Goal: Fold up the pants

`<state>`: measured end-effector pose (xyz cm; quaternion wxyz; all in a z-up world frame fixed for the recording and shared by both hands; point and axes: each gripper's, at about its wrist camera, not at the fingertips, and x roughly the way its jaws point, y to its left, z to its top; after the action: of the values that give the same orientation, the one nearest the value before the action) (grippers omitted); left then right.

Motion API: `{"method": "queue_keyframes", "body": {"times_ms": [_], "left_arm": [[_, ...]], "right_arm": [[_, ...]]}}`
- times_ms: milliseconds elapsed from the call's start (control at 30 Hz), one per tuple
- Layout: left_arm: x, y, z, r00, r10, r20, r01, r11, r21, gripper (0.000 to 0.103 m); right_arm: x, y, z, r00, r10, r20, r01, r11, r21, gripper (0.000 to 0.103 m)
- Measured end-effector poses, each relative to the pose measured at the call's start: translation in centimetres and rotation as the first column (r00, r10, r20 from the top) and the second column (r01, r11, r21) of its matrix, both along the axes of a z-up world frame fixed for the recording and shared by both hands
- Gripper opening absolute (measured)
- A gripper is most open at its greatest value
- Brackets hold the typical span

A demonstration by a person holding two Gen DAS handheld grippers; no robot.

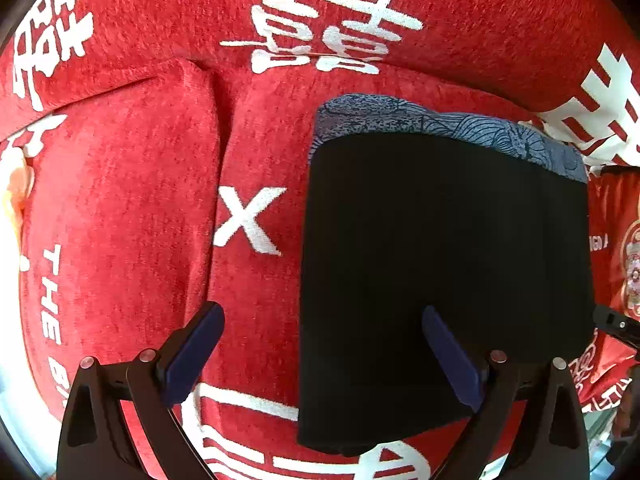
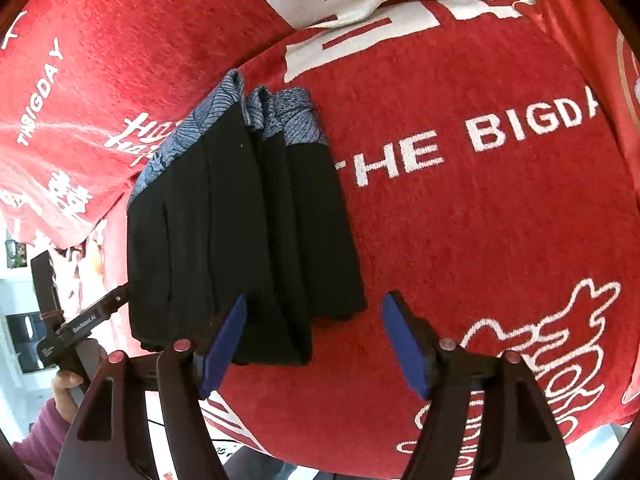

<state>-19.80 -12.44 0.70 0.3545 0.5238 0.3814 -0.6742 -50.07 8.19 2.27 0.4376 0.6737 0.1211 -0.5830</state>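
The pants are black with a blue patterned waistband. They lie folded into a compact rectangle on the red cover. My left gripper is open and empty above the pants' left edge, with its right finger over the black cloth. In the right wrist view the folded pants show stacked layers with the waistband at the far end. My right gripper is open and empty, just short of the pants' near right corner.
A red plush cover with white characters and "THE BIGDAY" lettering spreads over the cushions. A seam between cushions runs left of the pants. The other gripper and the person's hand show at lower left in the right wrist view.
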Motion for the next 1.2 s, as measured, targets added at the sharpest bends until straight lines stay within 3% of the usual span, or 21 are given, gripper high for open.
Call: {"method": "queue_keyframes", "body": {"times_ms": [167,267,367,567,867,967,1033,1100,1200], "left_arm": [[-1.1,-0.3,-0.2,0.995,-0.068,-0.068,0.07,0.997,0.033,0.1],[-1.9,-1.1,-1.2,0.982,-0.11,-0.153,0.131,0.983,0.129,0.1],[-2.4,-1.8,-2.2,0.973,-0.129,-0.194,0.162,0.972,0.168,0.1],[-2.8,-3.3,-3.8,0.955,-0.071,-0.289,0.141,0.964,0.226,0.1],[-4.2,-2.9,-4.0,0.951,-0.064,-0.302,0.122,0.976,0.178,0.101],[-4.2,-2.2,-2.7,0.944,-0.075,-0.32,0.121,0.985,0.124,0.084],[-3.9,-1.9,-1.7,0.941,-0.078,-0.329,0.117,0.988,0.099,0.07],[-3.2,-1.7,-0.8,0.936,-0.068,-0.346,0.107,0.99,0.095,0.064],[-2.4,-0.8,1.0,0.934,-0.074,-0.349,0.109,0.991,0.082,0.063]], "right_arm": [[-0.6,-0.5,-0.6,0.998,0.015,0.058,-0.012,0.999,-0.05,0.074],[-1.0,-1.0,-1.1,0.995,0.043,0.089,-0.034,0.994,-0.102,0.074],[-1.7,-1.9,-1.9,0.989,0.075,0.129,-0.055,0.987,-0.148,0.08],[-3.2,-4.0,-4.3,0.961,0.141,0.24,-0.091,0.974,-0.206,0.081],[-4.0,-5.7,-6.2,0.925,0.139,0.353,-0.054,0.969,-0.239,0.081],[-4.2,-6.0,-6.1,0.931,0.112,0.348,-0.046,0.98,-0.192,0.069],[-3.9,-5.8,-5.6,0.933,0.111,0.342,-0.043,0.979,-0.201,0.053],[-3.7,-5.2,-4.8,0.931,0.098,0.351,-0.017,0.973,-0.229,0.044],[-3.2,-4.3,-3.5,0.918,0.083,0.388,0.025,0.964,-0.266,0.042]]}}
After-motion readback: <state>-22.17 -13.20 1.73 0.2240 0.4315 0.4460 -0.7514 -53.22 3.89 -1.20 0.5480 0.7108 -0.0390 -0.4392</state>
